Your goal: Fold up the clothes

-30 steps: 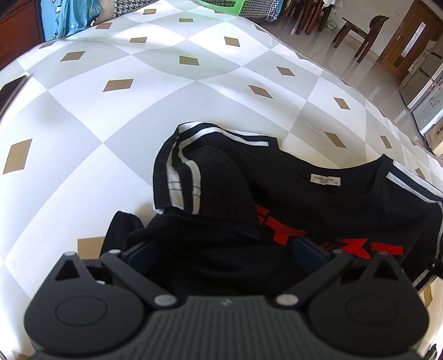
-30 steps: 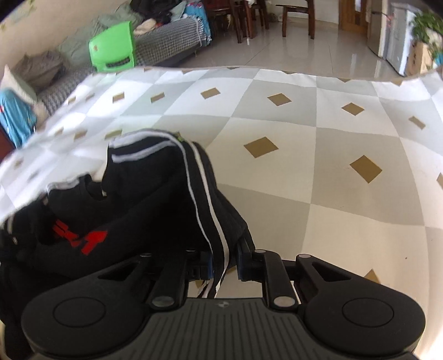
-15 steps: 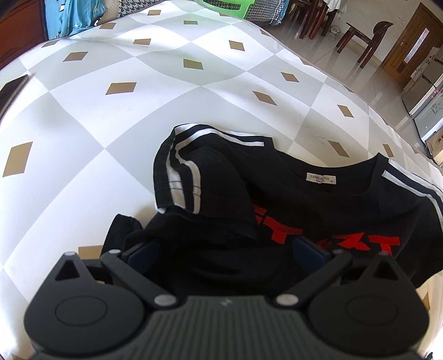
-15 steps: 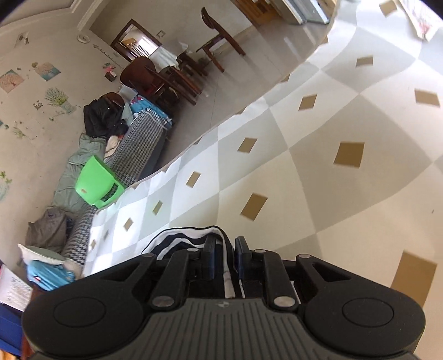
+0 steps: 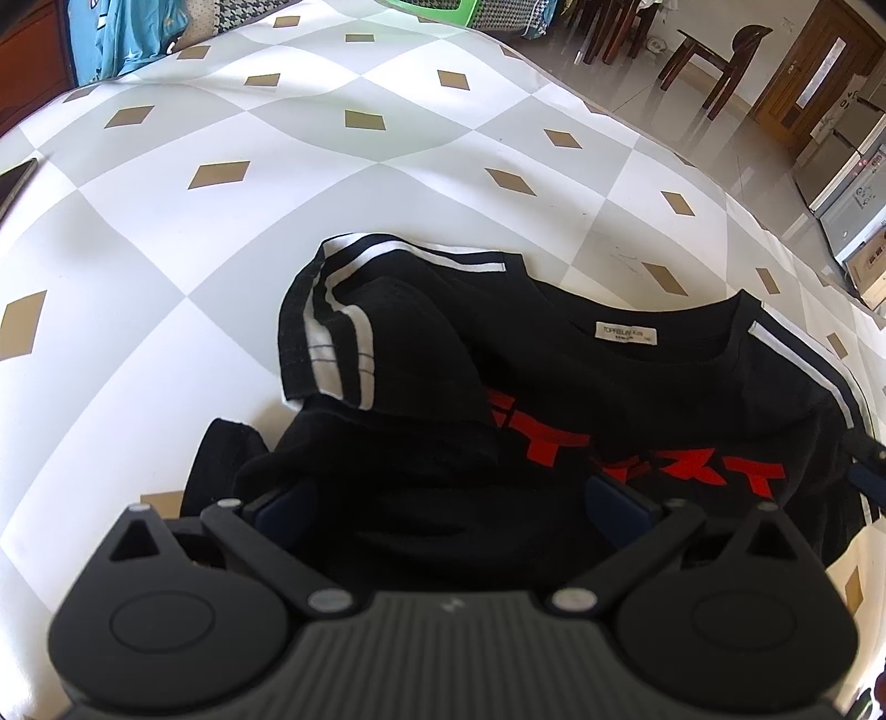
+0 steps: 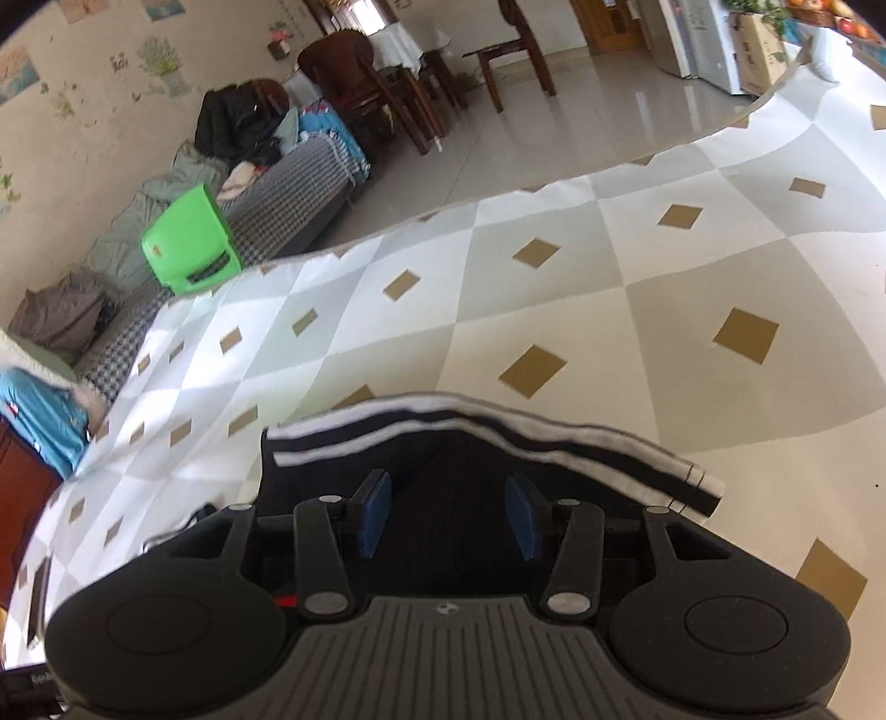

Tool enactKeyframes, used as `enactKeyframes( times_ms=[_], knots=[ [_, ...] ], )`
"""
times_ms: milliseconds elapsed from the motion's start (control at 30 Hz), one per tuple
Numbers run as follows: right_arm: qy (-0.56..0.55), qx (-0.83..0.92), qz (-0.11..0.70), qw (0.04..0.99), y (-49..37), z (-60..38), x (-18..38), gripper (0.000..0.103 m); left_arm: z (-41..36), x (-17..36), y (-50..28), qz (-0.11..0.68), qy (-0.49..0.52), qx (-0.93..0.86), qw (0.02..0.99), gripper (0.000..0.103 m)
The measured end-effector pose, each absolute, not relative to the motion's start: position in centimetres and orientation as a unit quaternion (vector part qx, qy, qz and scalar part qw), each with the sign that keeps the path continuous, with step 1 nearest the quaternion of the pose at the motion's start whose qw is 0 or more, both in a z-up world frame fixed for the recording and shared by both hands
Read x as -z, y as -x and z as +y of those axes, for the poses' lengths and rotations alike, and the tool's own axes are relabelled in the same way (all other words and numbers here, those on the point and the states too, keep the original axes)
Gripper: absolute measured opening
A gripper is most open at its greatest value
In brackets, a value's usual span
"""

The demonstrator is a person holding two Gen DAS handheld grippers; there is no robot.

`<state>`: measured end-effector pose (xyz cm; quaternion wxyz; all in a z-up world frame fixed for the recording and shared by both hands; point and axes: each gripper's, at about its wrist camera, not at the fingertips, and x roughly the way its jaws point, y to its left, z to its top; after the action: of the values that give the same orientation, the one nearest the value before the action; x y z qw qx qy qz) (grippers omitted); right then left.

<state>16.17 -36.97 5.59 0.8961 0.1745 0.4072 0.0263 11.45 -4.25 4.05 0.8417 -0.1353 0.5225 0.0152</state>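
Black T-shirt lies rumpled on the checked tablecloth, red lettering across its chest and a white neck tag reading "TOPFEELIN Kids". Left gripper stands spread wide over its hem. Right gripper is opening above the white-striped sleeve, pads clear of the cloth.

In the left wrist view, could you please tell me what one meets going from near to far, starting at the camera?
Left gripper → black T-shirt's red print → white neck label → checked tablecloth → green stool.
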Motion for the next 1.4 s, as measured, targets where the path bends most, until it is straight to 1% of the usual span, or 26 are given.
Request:
enactKeyframes(
  times_ms=[133,333,533,633,767,967,1000,1067,1100,1133,1200,1267,1400],
  knots=[
    [-0.126,-0.051,0.439,0.888,-16.1,-34.7,-4.3,0.046,-4.1,-4.2,-11.4,0.520,0.140,-0.019,0.842,0.103],
    [-0.093,-0.074,0.464,0.878,-15.6,-32.7,-3.2,0.046,-4.1,-4.4,-11.3,0.517,0.136,-0.024,0.845,0.103],
    [-0.044,-0.081,0.458,0.884,-14.9,-31.5,-4.2,0.047,-4.0,-4.6,-11.2,0.513,0.135,-0.025,0.847,0.103],
    [-0.034,-0.103,0.467,0.877,-14.5,-30.9,-4.2,0.048,-4.0,-4.6,-11.1,0.514,0.135,-0.027,0.847,0.103],
    [0.006,-0.126,0.468,0.875,-14.0,-29.5,-4.0,0.048,-4.1,-4.5,-11.1,0.515,0.131,-0.027,0.847,0.103],
    [0.007,-0.152,0.474,0.867,-13.7,-27.4,-2.5,0.049,-4.5,-4.2,-10.9,0.519,0.119,-0.029,0.846,0.103],
    [0.014,-0.152,0.477,0.866,-13.6,-26.9,-2.1,0.050,-4.6,-4.2,-10.9,0.519,0.117,-0.030,0.846,0.103],
    [0.045,-0.155,0.471,0.867,-13.0,-25.8,-1.2,0.056,-4.8,-4.1,-10.8,0.520,0.114,-0.030,0.846,0.103],
    [0.066,-0.160,0.463,0.869,-12.5,-25.2,-0.8,0.062,-4.9,-4.0,-10.8,0.522,0.112,-0.029,0.845,0.103],
    [0.097,-0.165,0.456,0.869,-12.0,-24.6,-0.4,0.065,-5.0,-3.9,-10.8,0.524,0.110,-0.029,0.844,0.103],
    [0.130,-0.172,0.441,0.871,-11.4,-24.0,-0.3,0.065,-5.2,-3.8,-10.7,0.526,0.105,-0.029,0.844,0.103],
    [0.106,-0.174,0.460,0.864,-11.9,-24.8,-0.4,0.065,-5.3,-3.8,-10.6,0.525,0.104,-0.029,0.844,0.103],
    [0.117,-0.179,0.468,0.857,-11.6,-25.3,-0.5,0.065,-5.5,-3.7,-10.2,0.530,0.104,-0.023,0.841,0.103]
  ],
)
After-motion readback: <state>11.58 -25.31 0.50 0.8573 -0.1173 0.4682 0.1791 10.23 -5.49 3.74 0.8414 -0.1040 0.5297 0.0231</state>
